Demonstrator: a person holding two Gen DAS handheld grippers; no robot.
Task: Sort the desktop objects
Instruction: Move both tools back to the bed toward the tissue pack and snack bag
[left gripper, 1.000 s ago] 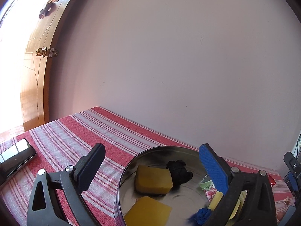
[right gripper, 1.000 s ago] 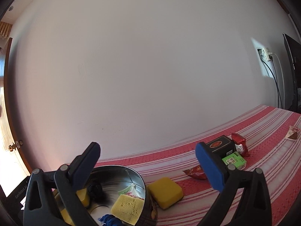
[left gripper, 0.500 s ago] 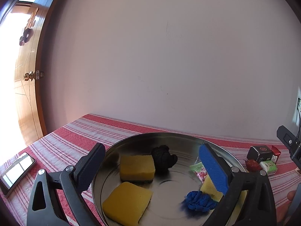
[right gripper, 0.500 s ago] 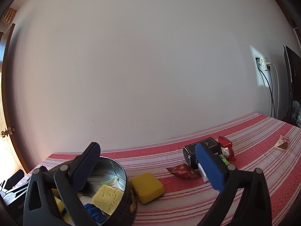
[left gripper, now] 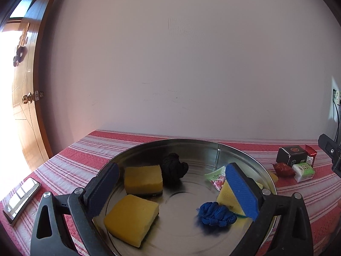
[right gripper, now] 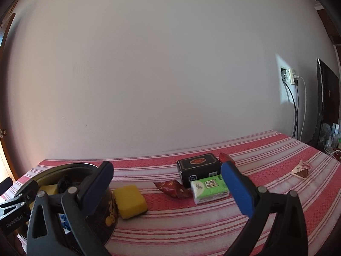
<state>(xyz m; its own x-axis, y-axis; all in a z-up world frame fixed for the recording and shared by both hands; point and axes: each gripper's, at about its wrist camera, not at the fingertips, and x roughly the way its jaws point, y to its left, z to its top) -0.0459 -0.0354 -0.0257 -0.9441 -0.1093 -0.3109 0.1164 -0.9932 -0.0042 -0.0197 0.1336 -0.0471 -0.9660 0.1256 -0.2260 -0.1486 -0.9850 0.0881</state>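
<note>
A round metal tin [left gripper: 240,151] [right gripper: 64,167] stands on the red striped tablecloth and holds two yellow sponges [left gripper: 142,179] [left gripper: 131,219], a black knot [left gripper: 173,168], a blue knot [left gripper: 215,213], a sachet [left gripper: 217,176] and a pale sponge [left gripper: 229,196]. My left gripper [left gripper: 172,188] hovers open over the tin, empty. My right gripper [right gripper: 168,188] is open and empty over the cloth. Ahead of it lie a yellow sponge [right gripper: 130,200], a red wrapper [right gripper: 172,188], a green tissue pack [right gripper: 210,188] and a black box [right gripper: 199,166].
A phone [left gripper: 20,199] lies near the table's left edge, beside a wooden door [left gripper: 23,98]. A small triangular packet [right gripper: 301,169] sits far right. A dark monitor [right gripper: 327,104] and wall socket cables [right gripper: 295,106] stand at the right end. A red pack [right gripper: 226,157] hides behind the box.
Both grippers have swung to the right. The left one now looks straight over the tin; the right one now faces the box and tissue pack. Both jaws stay open.
</note>
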